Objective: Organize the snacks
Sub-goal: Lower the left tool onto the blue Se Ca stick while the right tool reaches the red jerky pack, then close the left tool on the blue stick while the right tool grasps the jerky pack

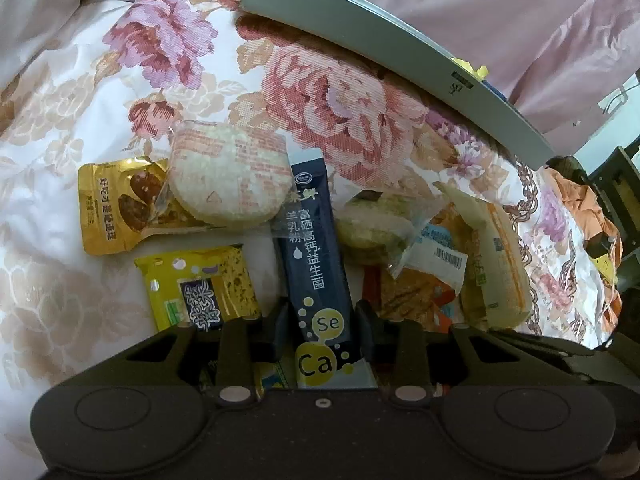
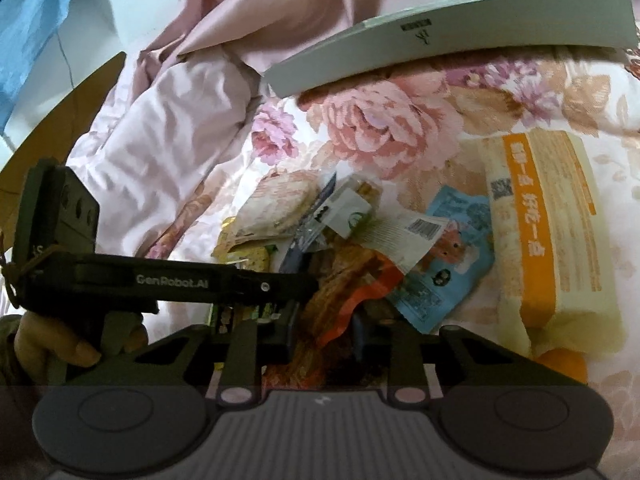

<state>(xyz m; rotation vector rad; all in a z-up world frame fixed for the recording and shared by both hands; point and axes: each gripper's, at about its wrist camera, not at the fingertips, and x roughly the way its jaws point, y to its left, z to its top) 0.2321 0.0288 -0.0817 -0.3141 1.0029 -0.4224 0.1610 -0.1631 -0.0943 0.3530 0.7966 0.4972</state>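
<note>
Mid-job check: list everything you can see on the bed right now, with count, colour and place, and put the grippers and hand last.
Stick sachet: one, navy with yellow circles, between the left gripper's fingers.
Orange packet: one, orange-brown, between the right gripper's fingers.
Round rice cakes: two, pale, clear wrappers, either side of the sachet.
Gold pouch: one, far left of the pile.
Yellow packet: one, below the gold pouch.
Blue packet: one, light blue, mid-pile.
Cream-orange pack: one, right of the pile.
Grey box: one, behind the pile.
Floral bedspread: one, pink, underneath.
Left gripper: black, on the sachet.
Right gripper: black, on the orange packet.
Hand: one, holding the left gripper.
</note>
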